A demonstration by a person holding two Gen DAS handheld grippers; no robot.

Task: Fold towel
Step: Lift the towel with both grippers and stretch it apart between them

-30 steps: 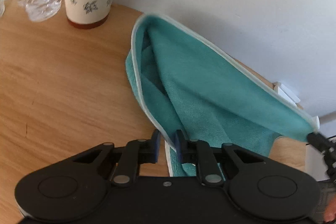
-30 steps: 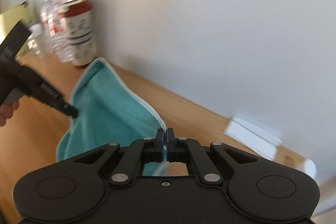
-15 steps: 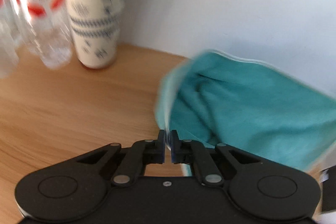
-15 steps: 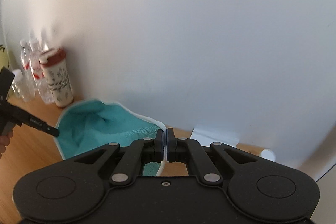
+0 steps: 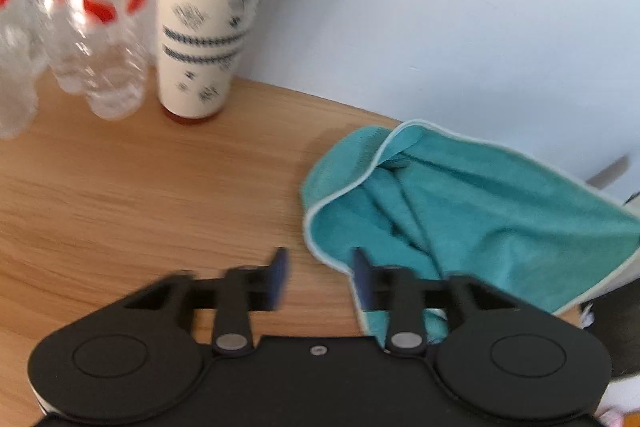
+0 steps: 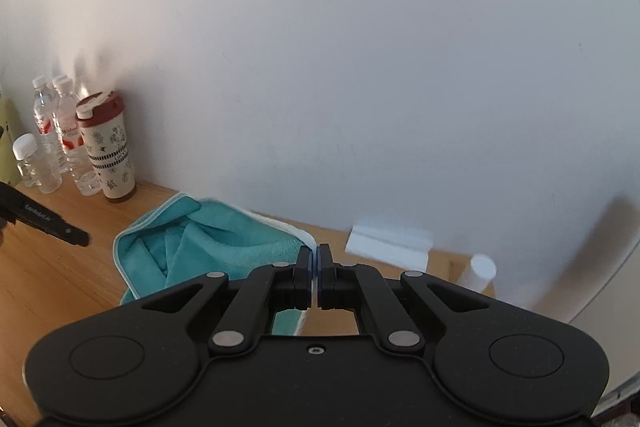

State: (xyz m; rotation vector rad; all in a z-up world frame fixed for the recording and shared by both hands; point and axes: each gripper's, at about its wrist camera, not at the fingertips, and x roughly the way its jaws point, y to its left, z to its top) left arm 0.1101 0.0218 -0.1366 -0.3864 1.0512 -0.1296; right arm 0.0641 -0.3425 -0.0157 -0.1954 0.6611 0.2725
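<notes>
A teal towel with a white hem (image 5: 480, 211) lies bunched on the wooden table (image 5: 140, 195) near the wall. My left gripper (image 5: 320, 277) is open just in front of the towel's left fold, nothing between its fingers; its right finger (image 5: 362, 279) overlaps the towel's hem. In the right wrist view the towel (image 6: 212, 239) rises from the table to my right gripper (image 6: 315, 267), which is shut on the towel's white-edged corner. The left gripper's finger (image 6: 60, 227) shows at the left edge there, apart from the towel.
A patterned cup with a red lid (image 5: 212, 15) and clear plastic bottles (image 5: 96, 27) stand at the back left against the white wall (image 6: 360, 67). A white block (image 6: 388, 239) and a small white cylinder (image 6: 482, 269) sit at the back right near the table's edge.
My left gripper has let go of the towel's edge and opened, drawing back to the left. The towel has sagged onto the table. The right gripper stays shut on its corner, lifted higher.
</notes>
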